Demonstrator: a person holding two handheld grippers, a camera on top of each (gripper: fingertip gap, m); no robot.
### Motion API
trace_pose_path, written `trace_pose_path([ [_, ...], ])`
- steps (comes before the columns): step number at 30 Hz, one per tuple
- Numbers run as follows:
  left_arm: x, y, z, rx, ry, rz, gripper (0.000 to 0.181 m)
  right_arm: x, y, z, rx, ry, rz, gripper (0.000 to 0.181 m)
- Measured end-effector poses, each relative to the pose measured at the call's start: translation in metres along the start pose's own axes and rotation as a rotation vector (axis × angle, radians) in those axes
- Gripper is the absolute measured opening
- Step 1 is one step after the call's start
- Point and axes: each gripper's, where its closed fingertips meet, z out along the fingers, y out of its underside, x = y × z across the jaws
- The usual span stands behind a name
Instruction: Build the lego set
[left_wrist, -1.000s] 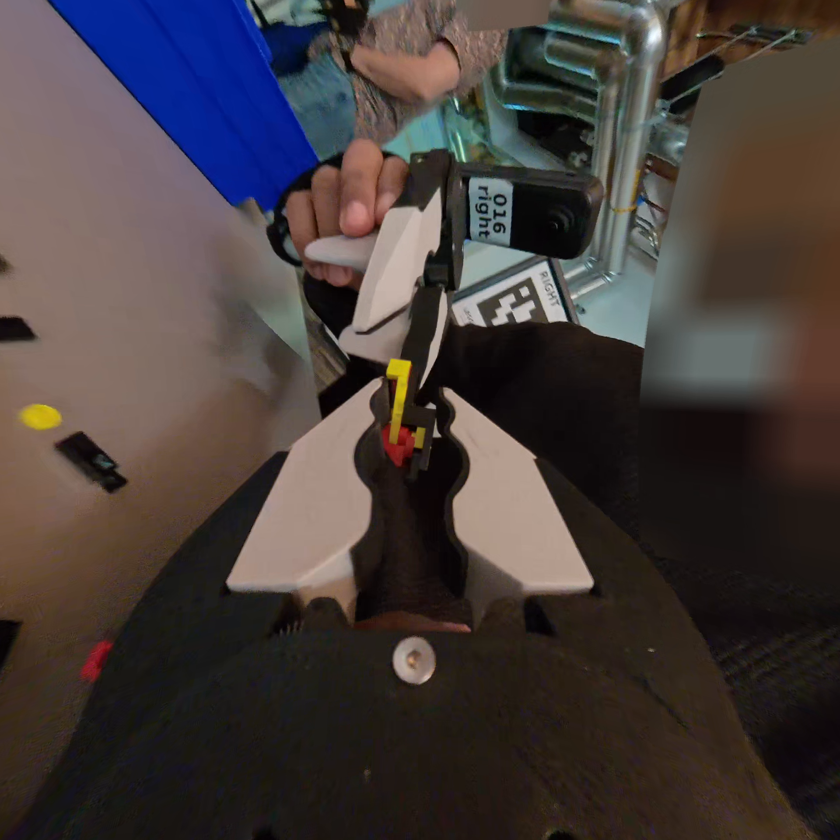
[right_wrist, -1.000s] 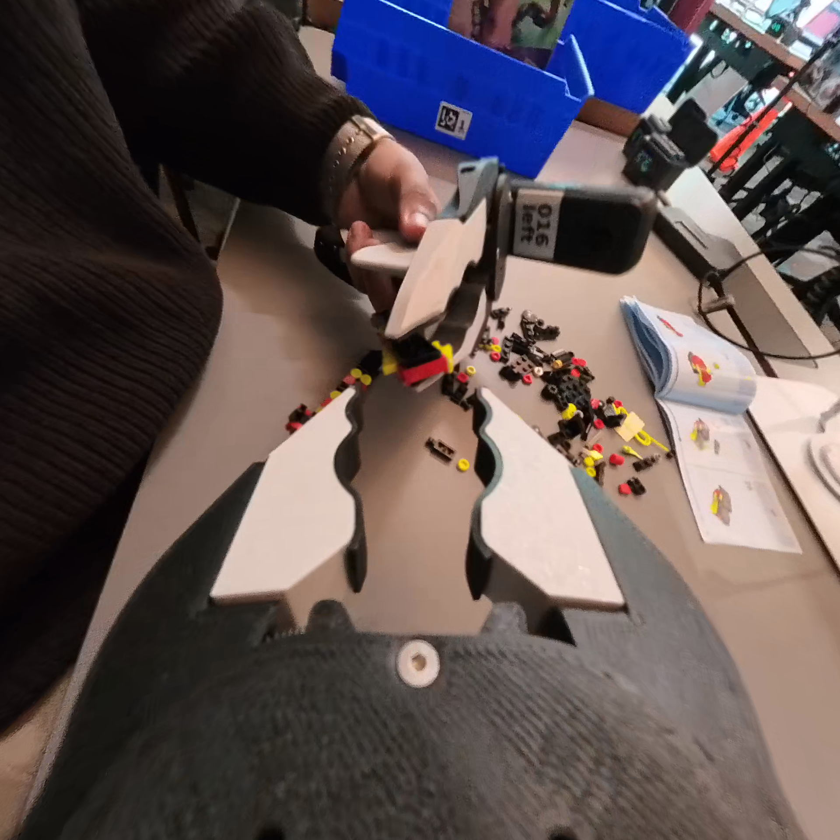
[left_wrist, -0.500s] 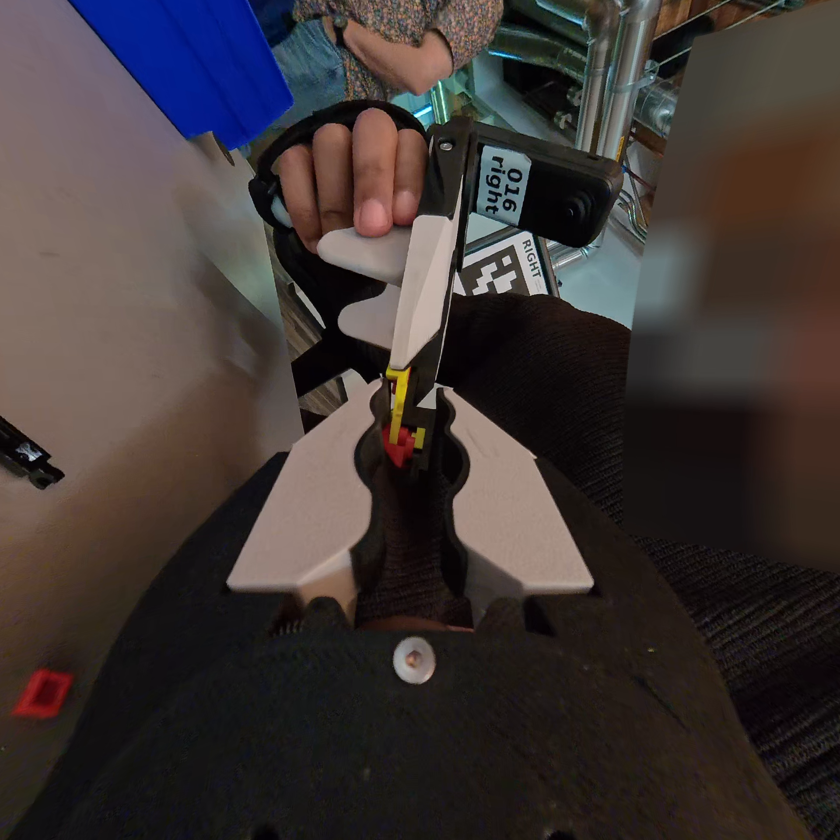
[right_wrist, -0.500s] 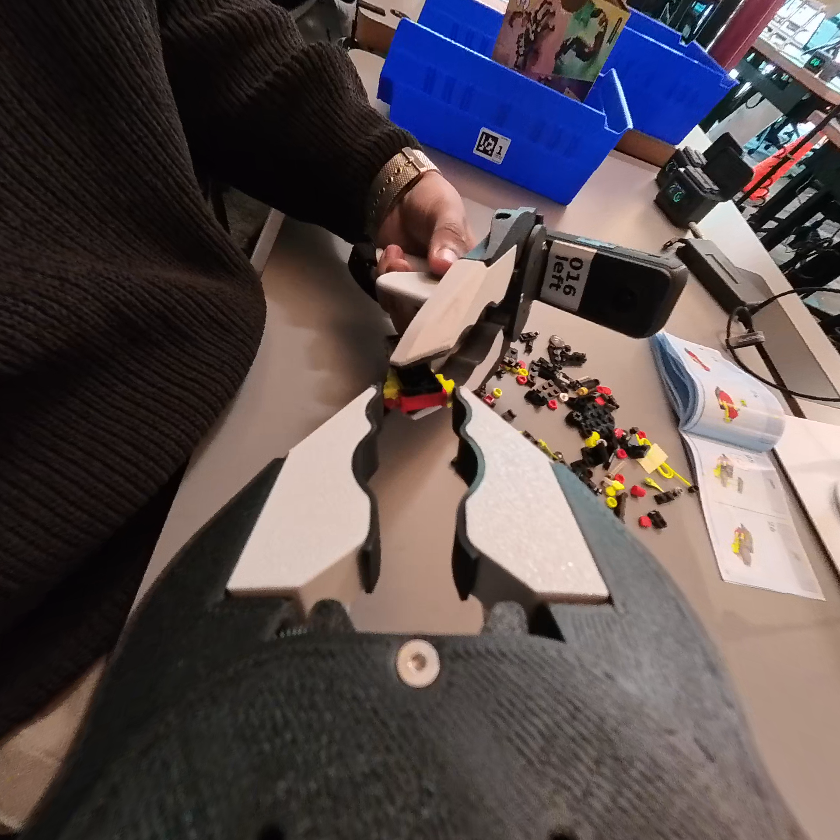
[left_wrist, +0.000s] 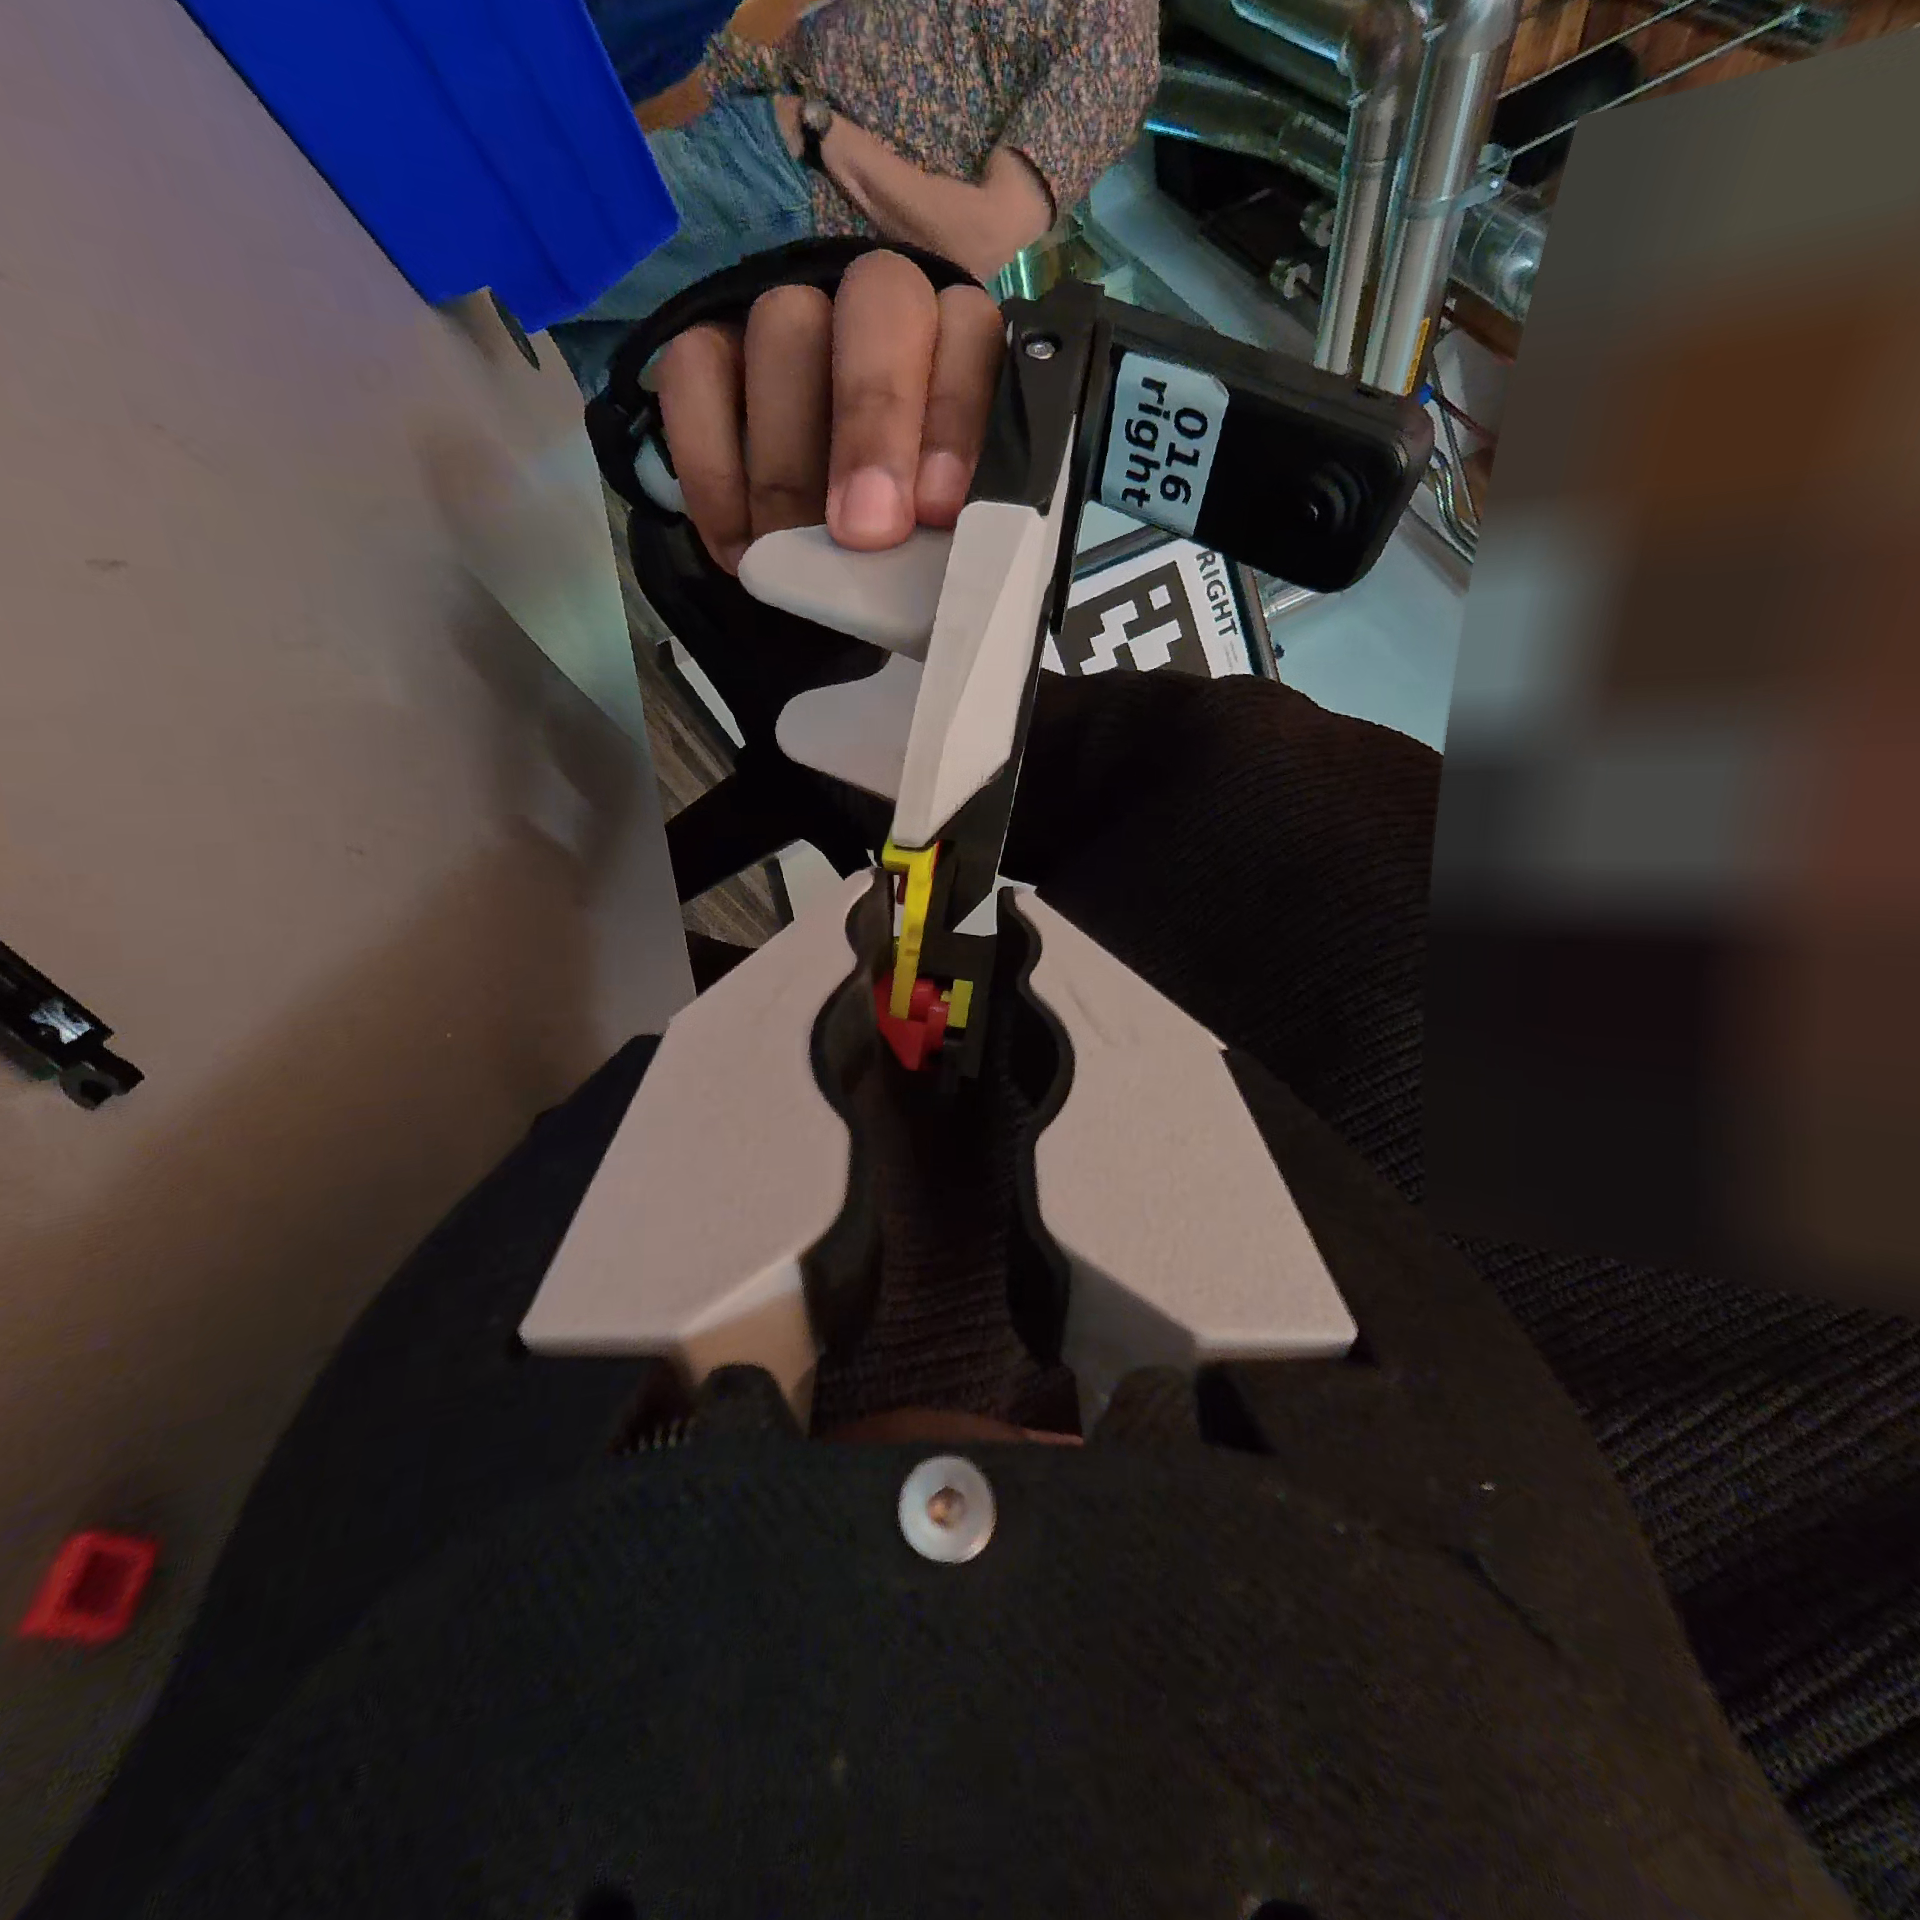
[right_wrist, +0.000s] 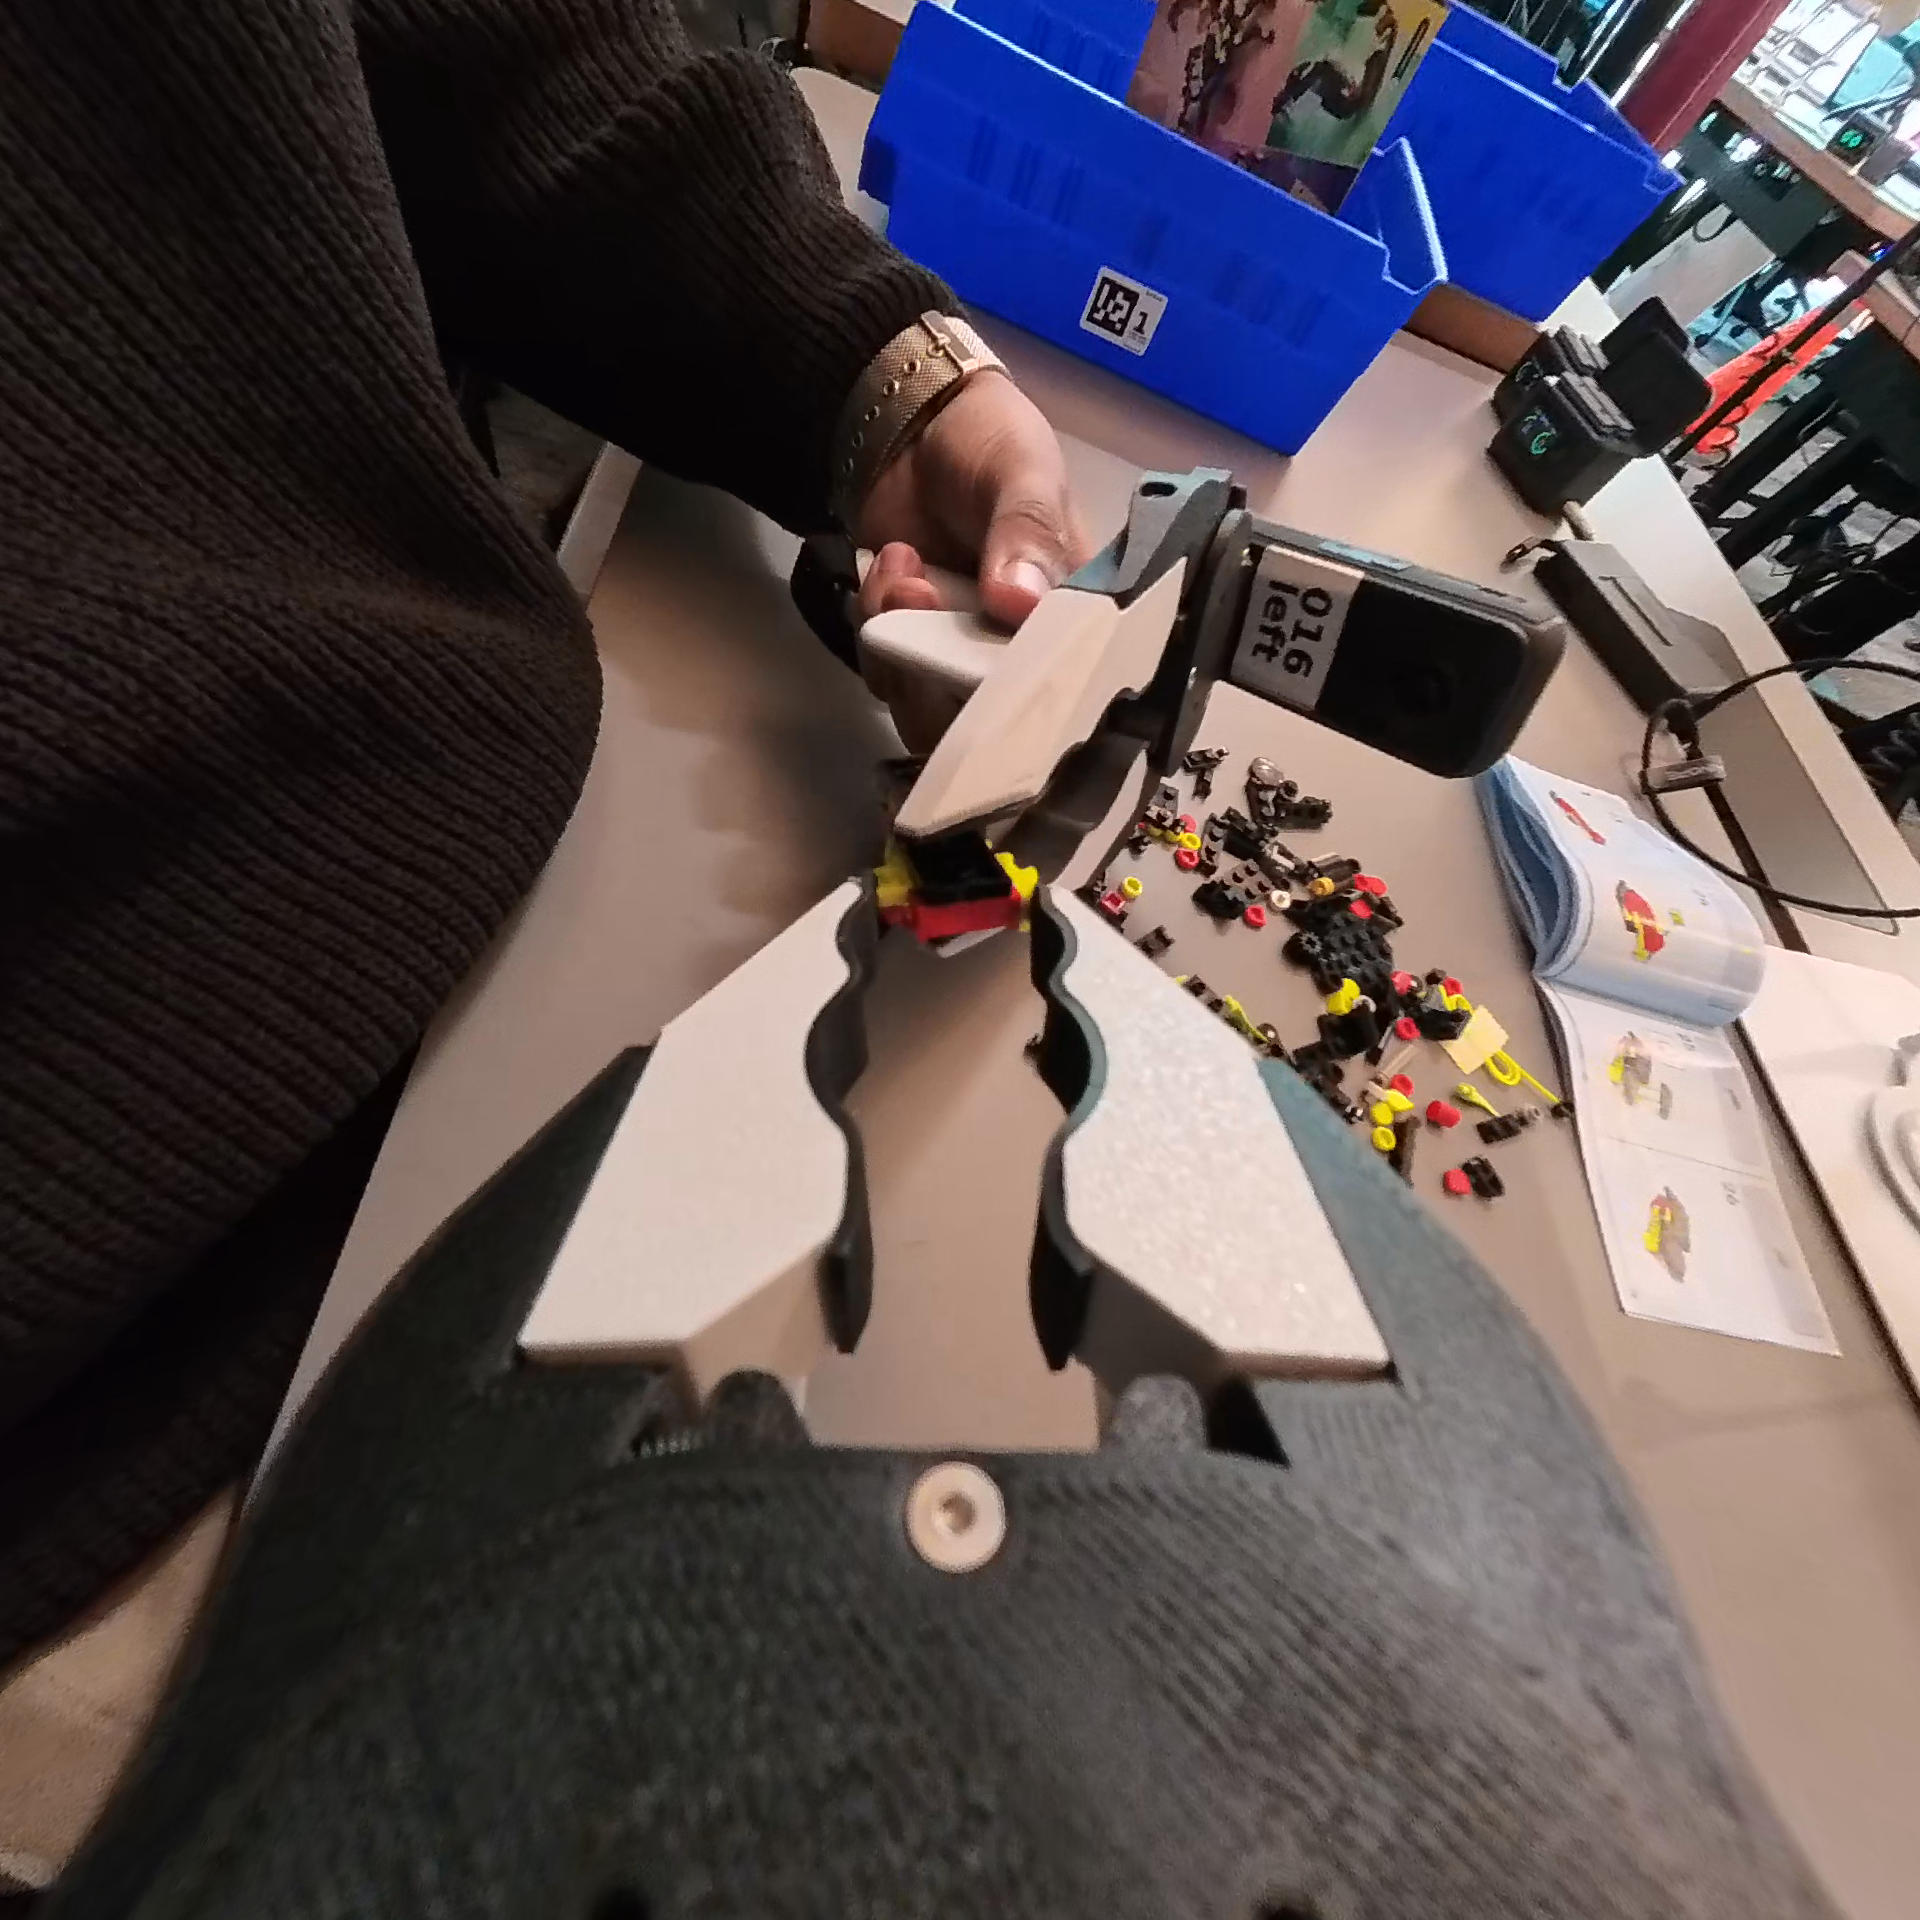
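While the left tool (left_wrist: 940, 935) clamps the lego model (left_wrist: 925, 1003), the right tool (right_wrist: 945, 914) straddles it, parted.

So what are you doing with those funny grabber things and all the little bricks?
A person is building a lego set using a tool in each hand. The left tool is shut on a small red, black and yellow lego model, holding it up above the table. The right tool has its fingers on either side of the same model; whether it grips is unclear. A pile of loose bricks and an open instruction booklet lie on the table, with a blue bin behind.
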Motion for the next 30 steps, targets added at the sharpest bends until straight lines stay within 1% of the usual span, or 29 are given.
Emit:
trace_pose_path([
  [4,0.003,0.0,0.0,0.001,0.02,-0.004,0.016,0.0,-0.004,-0.001,0.042,-0.012,0.043,0.028],
  [6,0.001,0.006,0.004,-0.029,0.012,-0.009,0.016,-0.003,-0.006,0.0,0.056,-0.036,0.059,0.035],
  [8,0.002,0.007,0.006,-0.037,0.017,-0.011,0.015,-0.009,-0.006,0.001,0.054,-0.074,0.069,0.03],
  [13,0.005,0.008,0.005,-0.041,0.036,-0.015,0.016,-0.008,-0.008,0.0,0.067,-0.075,0.072,0.032],
  [17,0.005,0.008,0.006,-0.045,0.041,-0.018,0.016,-0.01,-0.009,-0.001,0.071,-0.088,0.073,0.03],
  [23,0.007,0.009,0.008,-0.049,0.056,-0.018,0.015,-0.011,-0.004,0.0,0.057,-0.111,0.092,0.03],
  [30,0.007,0.007,0.007,-0.037,0.057,-0.025,0.015,-0.009,-0.004,0.0,0.054,-0.09,0.07,0.03],
])
